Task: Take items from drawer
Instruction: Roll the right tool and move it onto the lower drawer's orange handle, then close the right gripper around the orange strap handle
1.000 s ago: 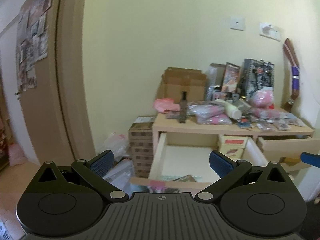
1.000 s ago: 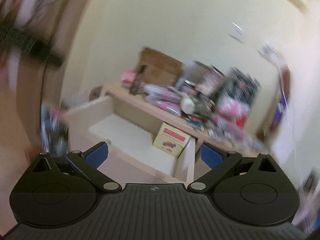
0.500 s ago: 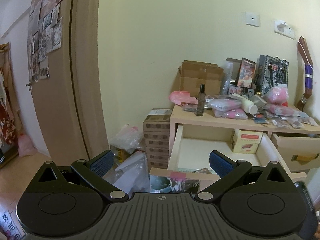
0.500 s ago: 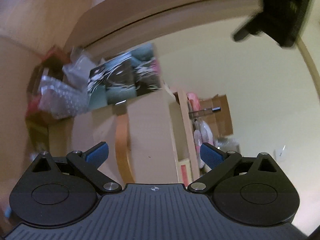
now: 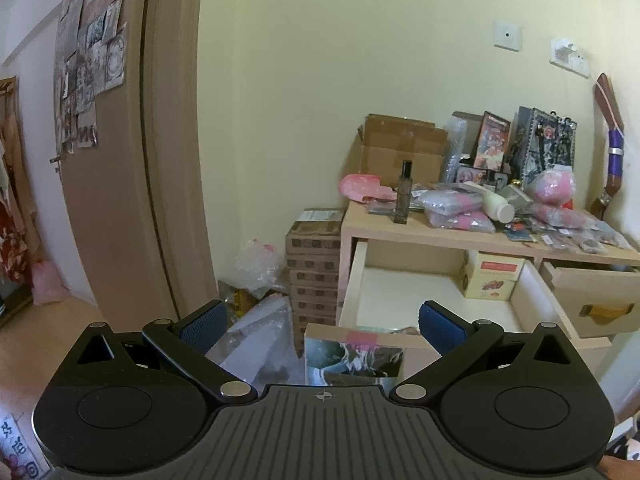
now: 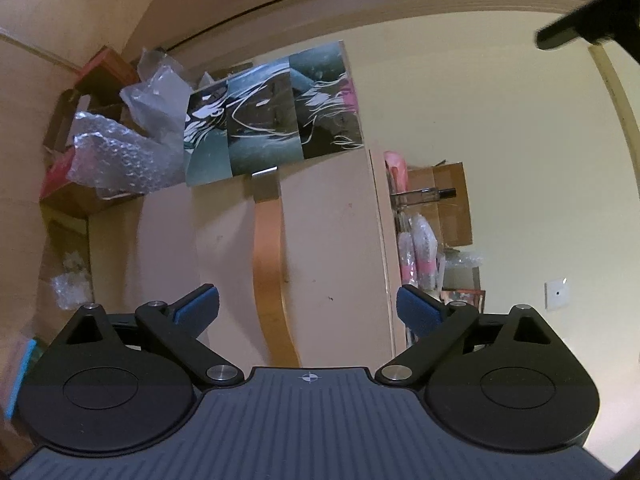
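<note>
The left drawer (image 5: 354, 280) of a low wooden table (image 5: 440, 234) stands pulled out. A yellow box (image 5: 494, 276) sits at its back right corner, and some flat items lie along its front edge. A dark anime picture (image 5: 354, 358) is taped to the drawer front. My left gripper (image 5: 322, 324) hangs open and empty, well short of the drawer. My right gripper (image 6: 308, 306) is rolled sideways, open and empty, close before the drawer front (image 6: 332, 240) and its orange handle strap (image 6: 268, 260). The same picture (image 6: 272, 116) appears here too.
The right drawer (image 5: 592, 300) is partly out. The tabletop carries a perfume bottle (image 5: 404, 192), a white bottle (image 5: 496, 204), pink packets (image 5: 456, 208) and a cardboard box (image 5: 404, 148). Stacked cartons (image 5: 314, 272) and plastic bags (image 5: 256, 264) lie by the door (image 5: 120, 160).
My right gripper has dropped from above the open drawer to its front and rolled sideways. The left gripper has drawn back a little; both stay open.
</note>
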{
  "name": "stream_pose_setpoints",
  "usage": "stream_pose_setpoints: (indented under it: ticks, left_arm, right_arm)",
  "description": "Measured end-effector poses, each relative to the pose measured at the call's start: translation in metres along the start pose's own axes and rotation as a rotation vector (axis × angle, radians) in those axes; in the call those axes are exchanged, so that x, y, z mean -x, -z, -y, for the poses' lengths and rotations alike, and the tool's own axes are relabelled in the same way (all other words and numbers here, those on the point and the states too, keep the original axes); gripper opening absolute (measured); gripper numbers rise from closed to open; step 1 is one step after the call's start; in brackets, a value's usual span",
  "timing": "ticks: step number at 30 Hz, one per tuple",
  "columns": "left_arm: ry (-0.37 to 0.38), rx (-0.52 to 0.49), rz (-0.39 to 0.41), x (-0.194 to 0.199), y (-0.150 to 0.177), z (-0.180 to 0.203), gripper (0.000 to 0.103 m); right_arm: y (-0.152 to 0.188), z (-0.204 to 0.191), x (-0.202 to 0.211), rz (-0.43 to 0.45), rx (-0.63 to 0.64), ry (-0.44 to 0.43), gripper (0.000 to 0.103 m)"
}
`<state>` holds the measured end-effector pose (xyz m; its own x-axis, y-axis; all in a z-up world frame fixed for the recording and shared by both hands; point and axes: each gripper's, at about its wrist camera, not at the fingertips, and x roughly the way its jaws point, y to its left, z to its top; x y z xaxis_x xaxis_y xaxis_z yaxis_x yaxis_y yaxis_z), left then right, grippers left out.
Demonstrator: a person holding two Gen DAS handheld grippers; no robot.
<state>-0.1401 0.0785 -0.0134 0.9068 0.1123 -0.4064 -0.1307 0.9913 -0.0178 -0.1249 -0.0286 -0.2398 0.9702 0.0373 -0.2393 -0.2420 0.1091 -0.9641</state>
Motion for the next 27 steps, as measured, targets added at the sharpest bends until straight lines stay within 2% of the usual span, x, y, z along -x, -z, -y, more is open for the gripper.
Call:
stream_pose_setpoints:
  ticks: [6, 8, 11, 16, 18, 27]
  left_arm:
    - [-0.005, -0.011, -0.003, 0.000, 0.001, -0.002, 0.103]
    - [-0.009, -0.014, -0.006, -0.001, 0.001, -0.004, 0.103]
    - [-0.017, -0.019, -0.011, -0.001, 0.002, -0.006, 0.103]
    - [-0.021, -0.010, -0.021, -0.004, 0.001, -0.010, 0.103]
    - [-0.019, -0.003, -0.025, -0.005, 0.001, -0.012, 0.103]
    - [-0.018, -0.020, -0.029, -0.010, 0.002, -0.013, 0.103]
  right_arm:
    - [0.001, -0.006, -0.010, -0.030, -0.001, 0.006, 0.074]
    - [0.001, -0.007, -0.013, -0.035, -0.007, 0.005, 0.073]
    - [0.001, -0.009, -0.018, -0.045, -0.010, 0.001, 0.065]
    - [0.002, -0.011, -0.026, -0.062, -0.014, 0.000, 0.059]
    - [0.003, -0.011, -0.029, -0.068, -0.020, -0.002, 0.048]
    - [0.005, -0.010, -0.039, -0.086, -0.026, -0.012, 0.039]
